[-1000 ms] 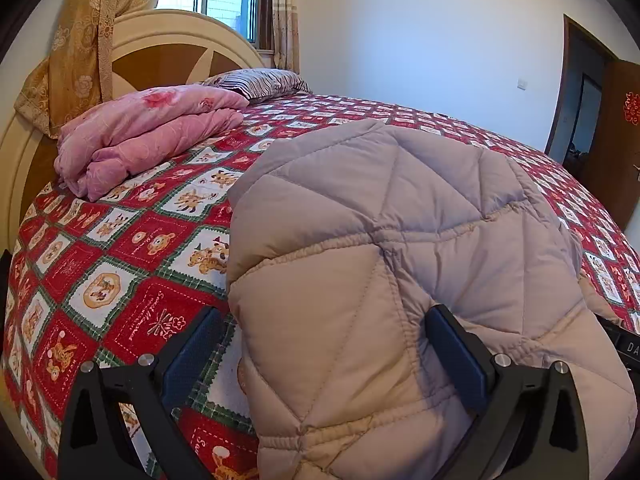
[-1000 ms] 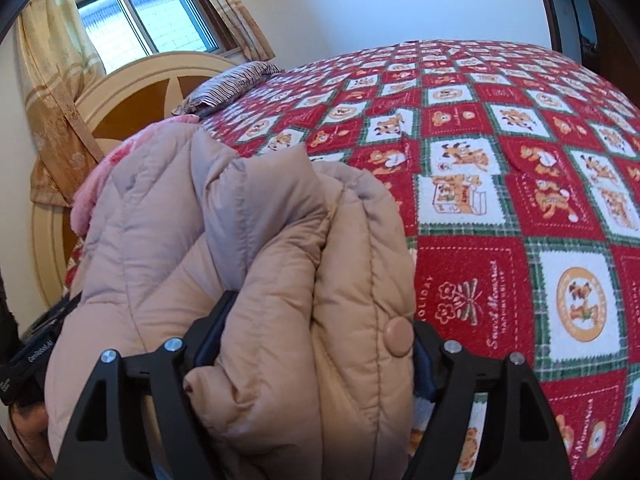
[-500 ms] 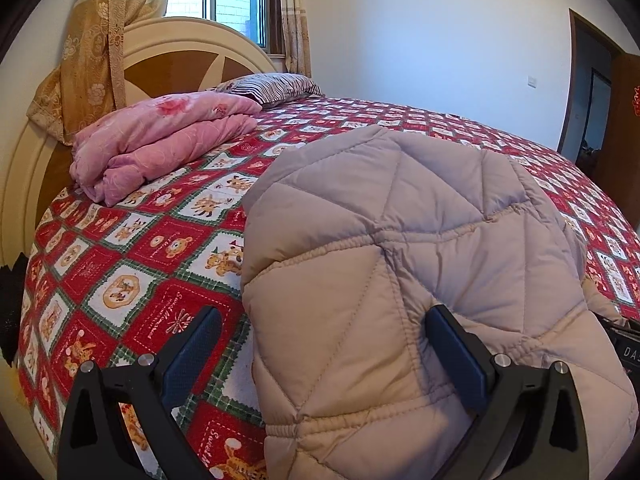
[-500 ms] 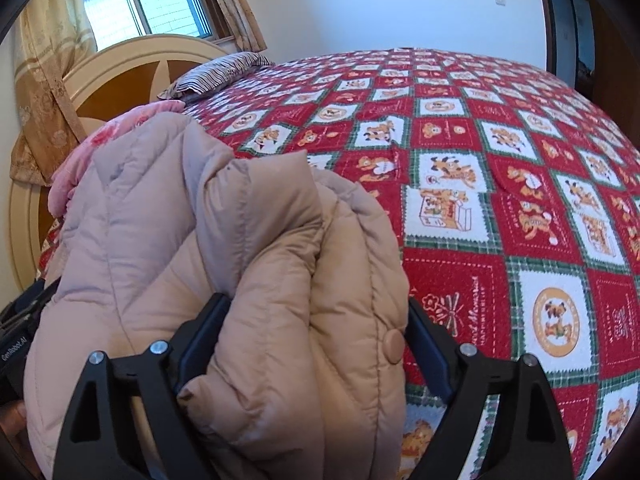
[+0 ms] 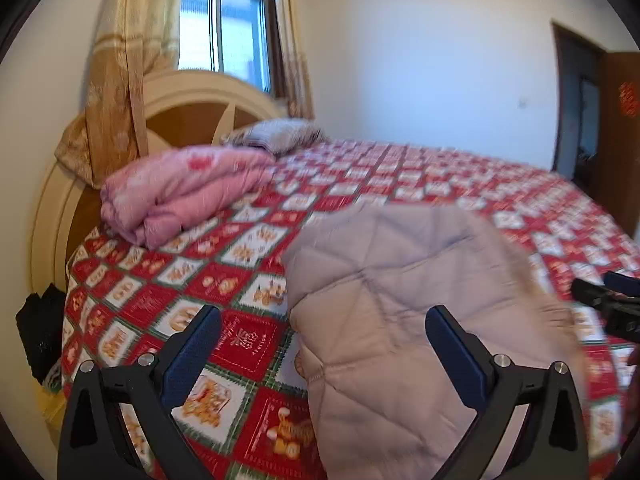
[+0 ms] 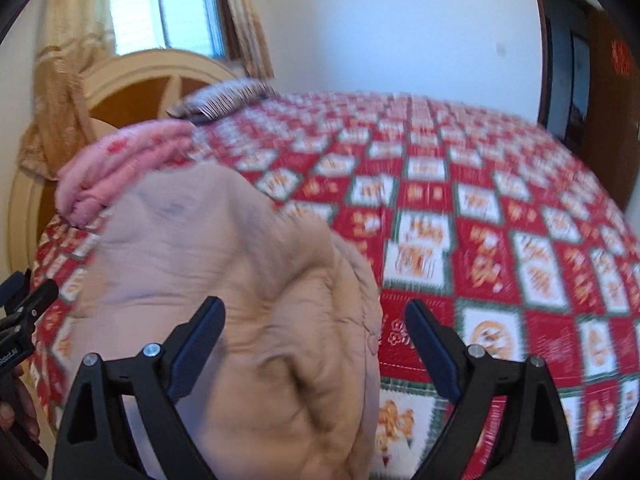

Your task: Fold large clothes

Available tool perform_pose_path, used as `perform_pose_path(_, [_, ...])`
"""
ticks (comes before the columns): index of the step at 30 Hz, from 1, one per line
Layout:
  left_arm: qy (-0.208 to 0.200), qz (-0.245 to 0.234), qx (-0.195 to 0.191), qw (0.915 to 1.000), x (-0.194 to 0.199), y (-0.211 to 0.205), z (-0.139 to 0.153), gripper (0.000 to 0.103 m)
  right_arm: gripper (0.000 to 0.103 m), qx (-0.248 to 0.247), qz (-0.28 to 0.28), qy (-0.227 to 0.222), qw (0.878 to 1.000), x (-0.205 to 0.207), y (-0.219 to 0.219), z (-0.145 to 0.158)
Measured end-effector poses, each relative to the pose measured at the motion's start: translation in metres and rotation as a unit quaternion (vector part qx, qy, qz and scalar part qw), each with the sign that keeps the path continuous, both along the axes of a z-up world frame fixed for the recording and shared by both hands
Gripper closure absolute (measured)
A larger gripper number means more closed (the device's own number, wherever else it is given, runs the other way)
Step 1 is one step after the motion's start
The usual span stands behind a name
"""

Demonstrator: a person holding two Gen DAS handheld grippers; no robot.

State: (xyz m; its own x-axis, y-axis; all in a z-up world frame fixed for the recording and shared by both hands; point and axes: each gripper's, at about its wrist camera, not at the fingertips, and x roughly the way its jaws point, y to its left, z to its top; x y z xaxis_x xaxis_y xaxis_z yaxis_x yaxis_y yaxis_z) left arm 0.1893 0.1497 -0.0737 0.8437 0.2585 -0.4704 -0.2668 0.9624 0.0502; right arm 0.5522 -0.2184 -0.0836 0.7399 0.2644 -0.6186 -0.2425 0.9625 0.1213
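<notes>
Left wrist view: left gripper [image 5: 322,340] jaws apart, beige quilted padded jacket [image 5: 408,312] unclamped; "HOLIDAY" legible on red-green patchwork bedspread [image 5: 248,344]; right gripper [image 6: 316,332] jaws opening, jacket between

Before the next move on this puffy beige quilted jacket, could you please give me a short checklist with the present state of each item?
1. Right gripper free of the puffy beige quilted jacket: ok; jaws opening, a gap shows beside the right pad.
2. Left gripper free of the jacket: ok; jaws wide, left pad over bare cover.
3. Jacket resting in a bundle on the red, green and white patchwork bed cover: ok.
4. Fold tidy: cannot tell; both views are blurred and the near edge is hidden.
5. Folded pink quilt apart from the jacket: ok.
6. Striped pillow out of the way: ok.
</notes>
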Motion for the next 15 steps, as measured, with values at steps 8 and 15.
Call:
perform_pose_path(8, [-0.078,-0.019,-0.001,0.9968,-0.086,-0.011,0.065,0.001,0.003,-0.006,0.043,-0.099,0.994,-0.091,-0.018,0.065])
perform_pose_path(15, [-0.093,-0.023,-0.007,0.9954,-0.096,-0.013,0.074,0.001,0.002,0.008,0.051,-0.140,0.989,-0.124,-0.016,0.088])
